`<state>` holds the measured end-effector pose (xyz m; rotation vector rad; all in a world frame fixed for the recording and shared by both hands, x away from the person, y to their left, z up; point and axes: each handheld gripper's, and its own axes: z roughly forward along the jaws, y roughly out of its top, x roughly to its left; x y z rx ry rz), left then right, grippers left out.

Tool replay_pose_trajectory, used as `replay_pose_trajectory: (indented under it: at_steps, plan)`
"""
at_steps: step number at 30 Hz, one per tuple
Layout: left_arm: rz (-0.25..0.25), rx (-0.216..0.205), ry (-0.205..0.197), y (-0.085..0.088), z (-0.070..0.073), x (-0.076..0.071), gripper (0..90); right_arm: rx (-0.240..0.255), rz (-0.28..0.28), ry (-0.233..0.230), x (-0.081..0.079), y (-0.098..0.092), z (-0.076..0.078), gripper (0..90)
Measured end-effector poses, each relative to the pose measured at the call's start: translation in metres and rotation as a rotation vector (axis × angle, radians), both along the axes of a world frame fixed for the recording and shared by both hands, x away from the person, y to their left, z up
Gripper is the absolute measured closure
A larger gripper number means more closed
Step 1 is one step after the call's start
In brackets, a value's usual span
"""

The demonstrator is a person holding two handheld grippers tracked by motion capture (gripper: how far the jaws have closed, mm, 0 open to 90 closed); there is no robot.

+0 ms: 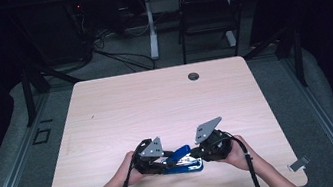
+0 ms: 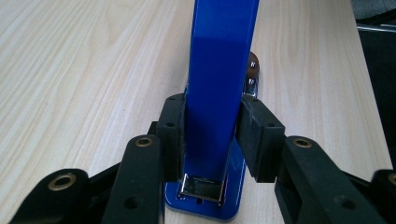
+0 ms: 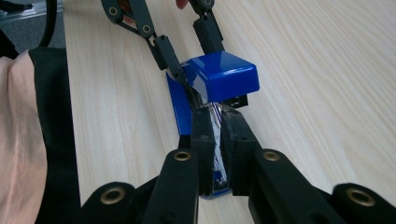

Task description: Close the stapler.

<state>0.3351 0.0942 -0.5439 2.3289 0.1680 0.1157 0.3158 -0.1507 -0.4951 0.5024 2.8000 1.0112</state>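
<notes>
Your left tool [image 2: 210, 140] clamps the blue stapler [image 2: 219, 79] cover raised, so your right tool [image 3: 217, 154] can pinch its metal staple rail [image 3: 216, 140] on the counter [image 1: 156, 105].

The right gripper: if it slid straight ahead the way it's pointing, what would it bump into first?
Probably the stapler's raised blue top. The right gripper is already closed on the metal strip of the stapler, and the top sits just beyond its jaws. Behind that comes the left gripper, though depth is hard to judge.

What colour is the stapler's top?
Shiny blue. The stapler shows best in the left gripper view, between the black pads.
</notes>
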Motion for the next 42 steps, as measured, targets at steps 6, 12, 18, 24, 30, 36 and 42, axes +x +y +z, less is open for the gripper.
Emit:
replay_pose_trajectory:
  at_steps: [6, 12, 18, 24, 30, 36, 42]
  plan:
    - [0.002, 0.020, -0.001, -0.004, -0.001, -0.001, 63.6, 0.006, -0.058, 0.044, 0.010, -0.017, -0.003, 83.6]
    - [0.005, 0.021, 0.002, -0.006, -0.002, 0.000, 63.4, 0.085, -0.131, 0.039, 0.014, -0.025, 0.008, 84.0]
    - [0.007, 0.022, 0.003, -0.007, -0.003, 0.000, 63.1, 0.106, -0.108, 0.021, 0.003, -0.006, 0.018, 84.9]
    - [0.006, 0.029, 0.006, -0.008, -0.004, 0.000, 62.3, 0.081, -0.123, 0.024, 0.003, 0.000, 0.013, 88.0]
    - [0.057, -0.012, 0.047, -0.002, 0.000, 0.007, 45.2, -0.004, -0.115, 0.058, 0.004, 0.004, 0.000, 88.9]
    - [0.108, -0.046, 0.047, 0.007, 0.007, 0.012, 30.9, -0.054, -0.105, 0.070, 0.006, 0.011, -0.012, 88.8]
    - [0.172, -0.065, 0.052, 0.016, 0.011, 0.018, 20.9, -0.028, -0.132, 0.094, 0.008, 0.008, -0.013, 88.7]
